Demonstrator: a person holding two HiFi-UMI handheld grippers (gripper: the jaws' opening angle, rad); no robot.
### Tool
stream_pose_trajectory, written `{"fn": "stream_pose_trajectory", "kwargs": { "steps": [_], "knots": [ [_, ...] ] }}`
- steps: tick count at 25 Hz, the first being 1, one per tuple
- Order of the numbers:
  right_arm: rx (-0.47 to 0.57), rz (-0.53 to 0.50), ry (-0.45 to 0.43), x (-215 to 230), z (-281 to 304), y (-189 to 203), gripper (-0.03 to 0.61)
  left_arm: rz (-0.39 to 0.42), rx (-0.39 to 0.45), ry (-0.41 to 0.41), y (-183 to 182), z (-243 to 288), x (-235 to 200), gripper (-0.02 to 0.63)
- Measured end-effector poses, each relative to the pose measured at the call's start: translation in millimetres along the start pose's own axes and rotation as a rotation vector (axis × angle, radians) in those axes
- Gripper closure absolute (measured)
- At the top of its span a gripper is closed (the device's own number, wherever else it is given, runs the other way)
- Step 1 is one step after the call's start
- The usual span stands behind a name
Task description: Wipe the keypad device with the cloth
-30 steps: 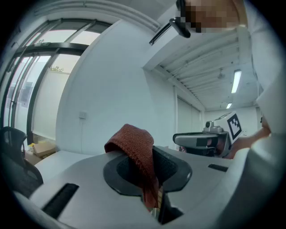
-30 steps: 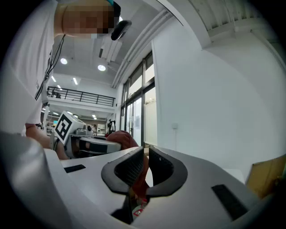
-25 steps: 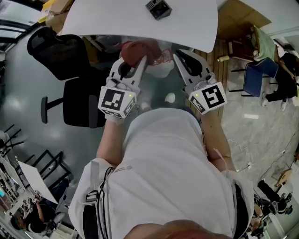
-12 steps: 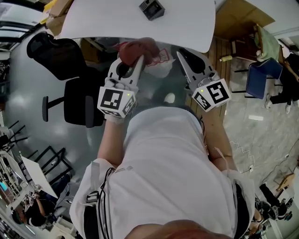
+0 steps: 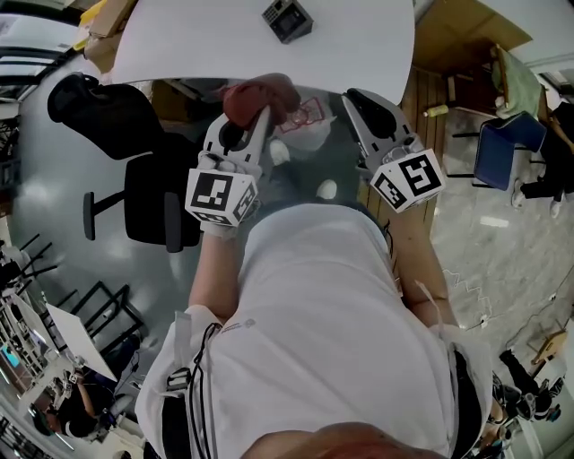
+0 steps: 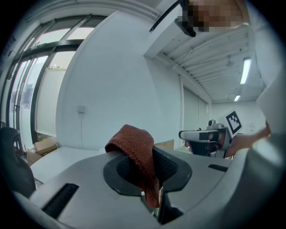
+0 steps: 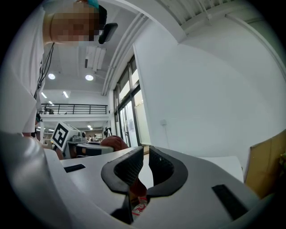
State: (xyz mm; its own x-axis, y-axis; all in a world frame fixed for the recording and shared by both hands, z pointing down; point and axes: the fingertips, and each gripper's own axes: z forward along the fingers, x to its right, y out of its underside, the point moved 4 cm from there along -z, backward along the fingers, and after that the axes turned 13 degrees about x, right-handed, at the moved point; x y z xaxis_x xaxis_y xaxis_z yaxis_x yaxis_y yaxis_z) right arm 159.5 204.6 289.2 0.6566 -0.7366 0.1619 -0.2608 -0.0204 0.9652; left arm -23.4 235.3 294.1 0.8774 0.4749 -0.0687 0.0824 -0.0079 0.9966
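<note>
Your left tongs pinch the soft cloth by one fold, so it will likely flop, while your right tongs are closed and empty.

A white table spans the top of the head view, with a black office chair on the grey floor below its left end. A blue chair stands well apart at the right. What looks like a cardboard box sits by the table's left corner.

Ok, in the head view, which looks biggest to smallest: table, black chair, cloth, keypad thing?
Largest first: white table, black chair, cloth, keypad device. The cloth is nearer the camera, so those last two are unsure.
</note>
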Motion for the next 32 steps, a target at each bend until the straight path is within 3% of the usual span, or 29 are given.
{"fn": "stream_pose_trajectory", "kwargs": {
  "steps": [11, 18, 22, 32],
  "knots": [
    [-0.077, -0.056, 0.03, 20.7, 105.0, 19.8, 0.532, -0.033, 0.037, 0.037, -3.4, 51.9, -103.0, 0.558],
    [-0.099, -0.078, 0.083, 29.7, 169.6, 36.0, 0.531, -0.06, 0.009, 0.097, 4.4, 80.8, -169.0, 0.558],
    [-0.137, -0.083, 0.097, 32.4, 189.2, 47.8, 0.531, -0.07, -0.019, 0.133, 14.5, 91.6, -189.3, 0.558],
    [-0.273, -0.062, 0.107, 65.9, 195.0, 76.2, 0.531, -0.096, -0.069, 0.135, 40.9, 116.9, -208.5, 0.557]
  ]
}}
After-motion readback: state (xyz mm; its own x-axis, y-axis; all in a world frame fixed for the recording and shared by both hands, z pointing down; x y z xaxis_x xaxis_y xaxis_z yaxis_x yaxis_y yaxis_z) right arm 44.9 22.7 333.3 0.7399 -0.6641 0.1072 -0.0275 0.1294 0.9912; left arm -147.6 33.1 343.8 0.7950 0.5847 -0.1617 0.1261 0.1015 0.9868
